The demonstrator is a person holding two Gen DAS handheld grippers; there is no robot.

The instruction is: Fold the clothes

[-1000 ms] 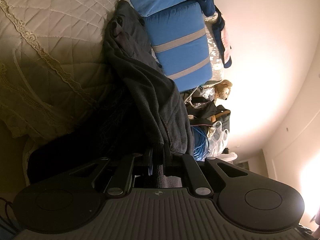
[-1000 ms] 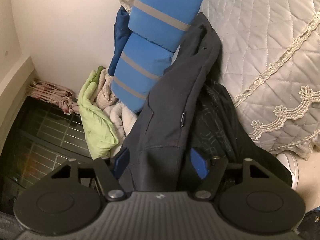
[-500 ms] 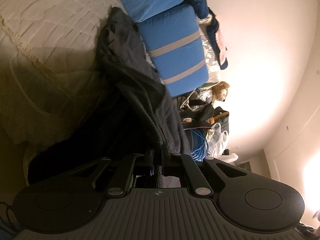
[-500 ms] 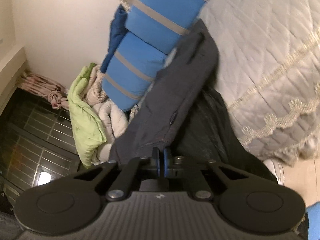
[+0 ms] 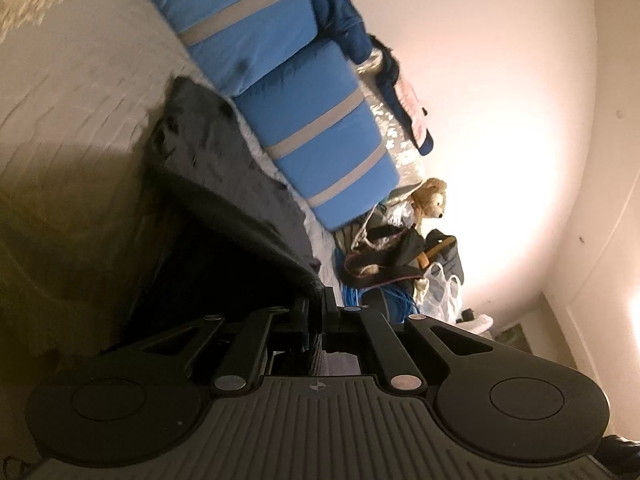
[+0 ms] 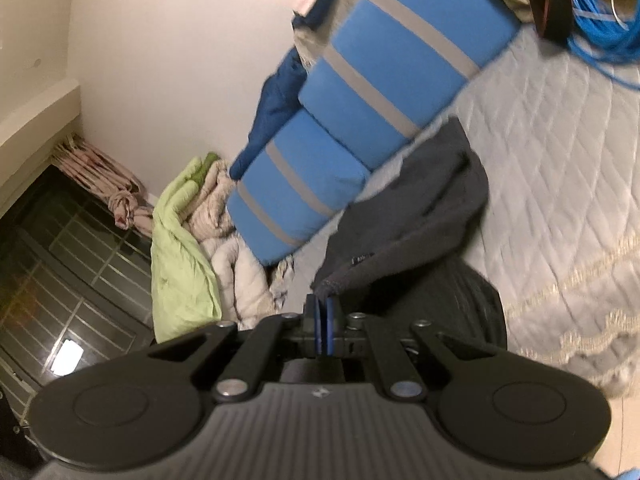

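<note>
The dark grey fleece garment lay mid-frame on the quilted cream bedspread, one end lifted. A second before, my right claw gaped wide; now it pinched the hem, as did my left claw, so I judged a fold possible.

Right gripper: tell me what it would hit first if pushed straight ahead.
The right gripper is shut on the dark garment, so that cloth lies first in its path. Beyond it, probably the blue striped cushion, though depth is unclear.
</note>
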